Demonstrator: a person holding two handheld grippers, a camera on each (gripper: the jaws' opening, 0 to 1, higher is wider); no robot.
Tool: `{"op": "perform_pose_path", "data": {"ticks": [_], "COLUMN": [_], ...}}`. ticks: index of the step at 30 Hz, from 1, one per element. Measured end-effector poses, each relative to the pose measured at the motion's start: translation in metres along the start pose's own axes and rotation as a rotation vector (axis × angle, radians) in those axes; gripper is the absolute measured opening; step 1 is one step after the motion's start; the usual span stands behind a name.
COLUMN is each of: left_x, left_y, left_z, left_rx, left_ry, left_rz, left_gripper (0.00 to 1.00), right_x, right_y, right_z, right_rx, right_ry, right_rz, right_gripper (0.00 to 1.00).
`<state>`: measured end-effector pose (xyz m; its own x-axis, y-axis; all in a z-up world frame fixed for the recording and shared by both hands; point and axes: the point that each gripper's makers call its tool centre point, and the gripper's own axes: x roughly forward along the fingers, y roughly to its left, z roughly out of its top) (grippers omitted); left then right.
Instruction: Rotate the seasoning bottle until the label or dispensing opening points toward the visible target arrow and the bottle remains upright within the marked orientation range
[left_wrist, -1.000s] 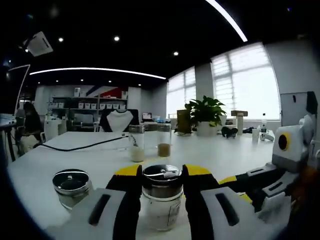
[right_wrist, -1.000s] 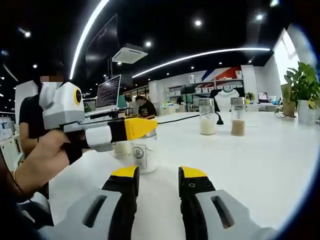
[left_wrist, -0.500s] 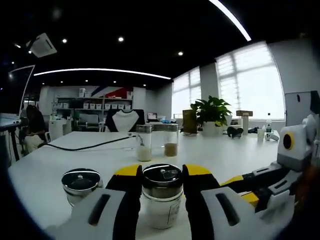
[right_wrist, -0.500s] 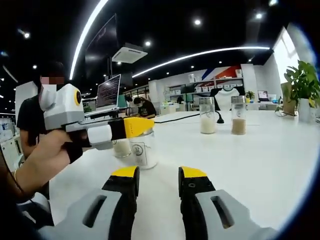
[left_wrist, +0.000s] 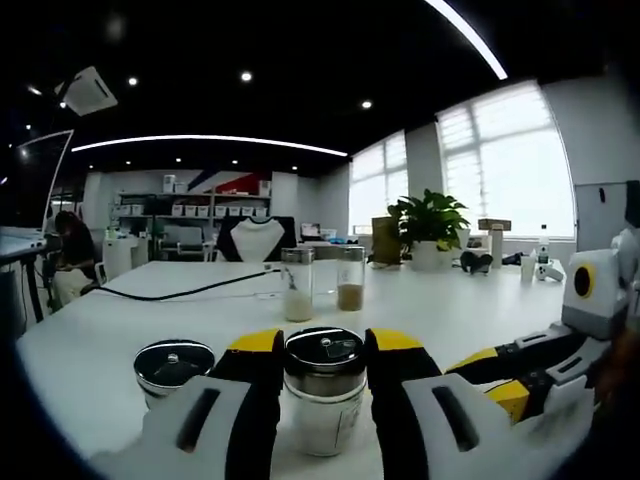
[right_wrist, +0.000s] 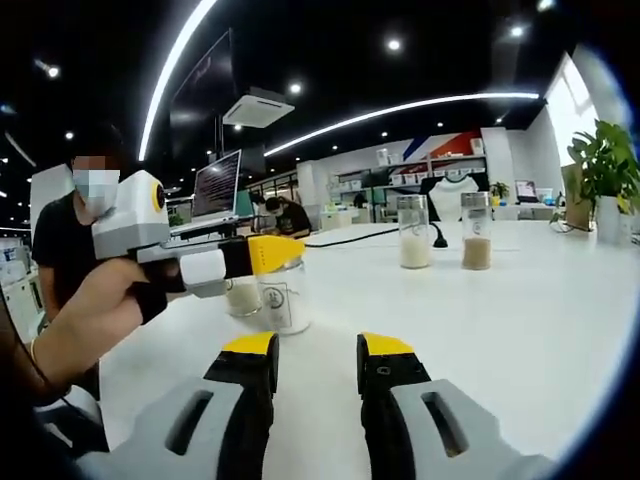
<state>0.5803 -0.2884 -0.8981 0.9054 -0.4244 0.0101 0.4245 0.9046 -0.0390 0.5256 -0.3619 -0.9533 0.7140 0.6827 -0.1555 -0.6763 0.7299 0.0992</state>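
Right now you are clamping the left hand-held gripper (left_wrist: 320, 375) on the upright seasoning bottle (left_wrist: 323, 392) beside the second jar (left_wrist: 173, 372) on the bench (left_wrist: 90, 345), your right hand-held gripper (right_wrist: 315, 360) idling empty, jaws parted; with no arrow in sight, I cannot judge alignment.
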Motion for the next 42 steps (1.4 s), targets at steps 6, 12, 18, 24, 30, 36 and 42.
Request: {"op": "perform_pose_path", "data": {"ticks": [6, 12, 18, 24, 30, 36, 42], "left_x": [0.0010, 0.0021, 0.0017, 0.0017, 0.0004, -0.0031, -0.0064], "left_y": [0.0018, 0.0010, -0.0017, -0.0034, -0.0046, -0.0030, -0.0036], "left_z": [-0.0023, -0.0027, 0.0031, 0.0022, 0.0028, 0.0039, -0.0002], "left_rx": [0.001, 0.007, 0.010, 0.021, 0.028, 0.063, 0.064], "left_ry": [0.009, 0.016, 0.001, 0.012, 0.017, 0.026, 0.034], "left_rz": [0.009, 0.010, 0.012, 0.012, 0.009, 0.040, 0.048], "left_gripper": [0.34, 0.34, 0.35, 0.36, 0.37, 0.37, 0.33], "right_x": [-0.0014, -0.0024, -0.0038, -0.0062, -0.0082, -0.0096, -0.0089], "right_y": [0.0001, -0.0002, -0.0003, -0.0019, -0.0025, -0.0021, -0.0001], "right_z": [0.0011, 0.0026, 0.0042, 0.0043, 0.0059, 0.0071, 0.0082], "right_rx": [0.003, 0.006, 0.007, 0.010, 0.011, 0.012, 0.010], "right_ry": [-0.007, -0.013, -0.019, -0.020, -0.025, -0.029, -0.031], "right_rz": [-0.002, -0.004, -0.005, -0.007, -0.011, -0.012, -0.006], "right_gripper": [0.29, 0.29, 0.29, 0.29, 0.29, 0.29, 0.29]}}
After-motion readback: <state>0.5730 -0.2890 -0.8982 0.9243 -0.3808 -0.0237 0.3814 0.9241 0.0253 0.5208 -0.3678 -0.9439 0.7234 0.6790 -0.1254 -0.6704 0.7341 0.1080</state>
